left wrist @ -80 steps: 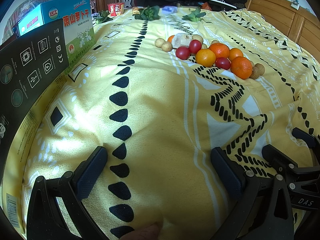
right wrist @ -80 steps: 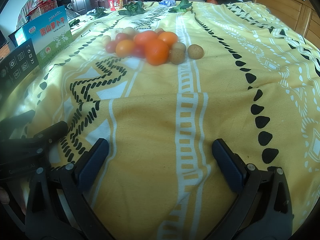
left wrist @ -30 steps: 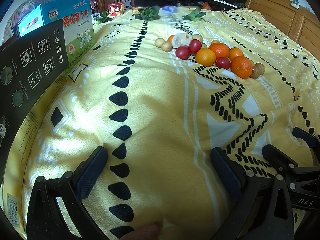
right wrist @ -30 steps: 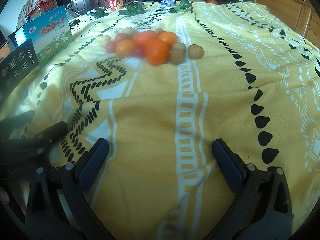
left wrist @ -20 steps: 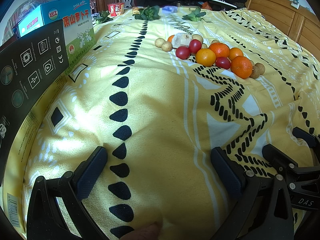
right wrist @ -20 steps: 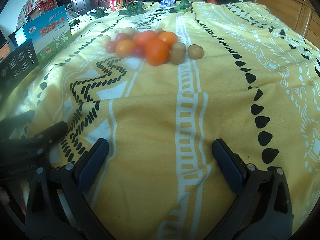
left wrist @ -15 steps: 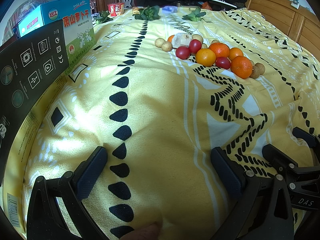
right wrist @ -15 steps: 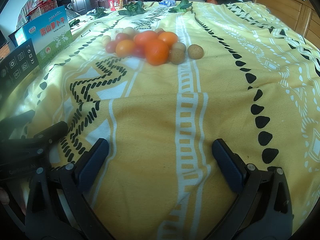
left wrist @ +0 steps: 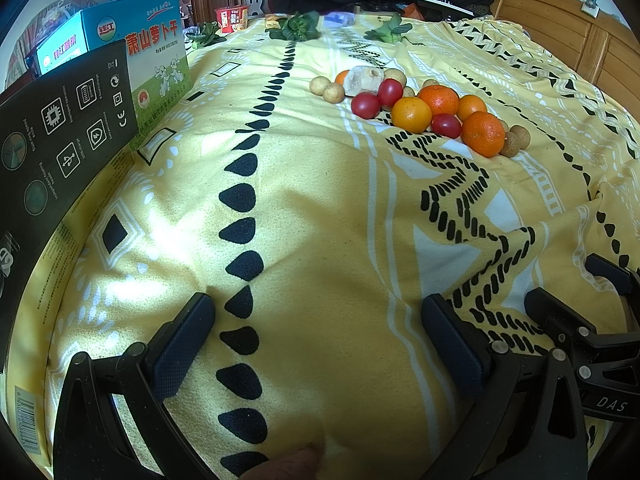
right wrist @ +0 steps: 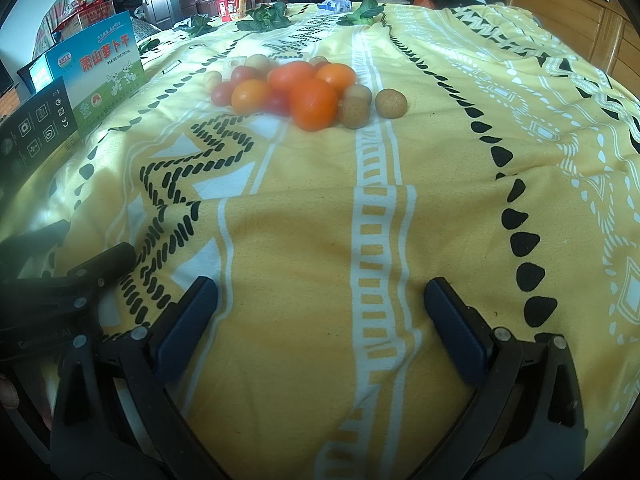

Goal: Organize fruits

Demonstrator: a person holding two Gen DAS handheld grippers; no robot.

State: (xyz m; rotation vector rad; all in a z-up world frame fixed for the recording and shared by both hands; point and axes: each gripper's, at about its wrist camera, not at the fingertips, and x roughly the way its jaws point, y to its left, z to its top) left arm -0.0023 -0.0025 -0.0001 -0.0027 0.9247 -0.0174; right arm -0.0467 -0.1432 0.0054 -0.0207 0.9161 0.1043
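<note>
A pile of fruit lies on the yellow patterned bedspread (left wrist: 320,208): oranges (left wrist: 483,134) (right wrist: 313,103), red tomatoes (left wrist: 365,105) (right wrist: 222,93) and small brown round fruits (left wrist: 333,92) (right wrist: 391,103). A pale lump (left wrist: 361,79) sits at the pile's far side. My left gripper (left wrist: 318,334) is open and empty, low over the bedspread, well short of the pile. My right gripper (right wrist: 320,312) is open and empty, also near the front. Each gripper shows at the edge of the other's view.
A black box (left wrist: 60,128) and a blue-green carton (left wrist: 156,60) stand along the left edge. Leafy greens (left wrist: 296,28), a red cup (left wrist: 231,19) and piled clothes lie at the far end. A wooden headboard (left wrist: 568,36) runs along the right.
</note>
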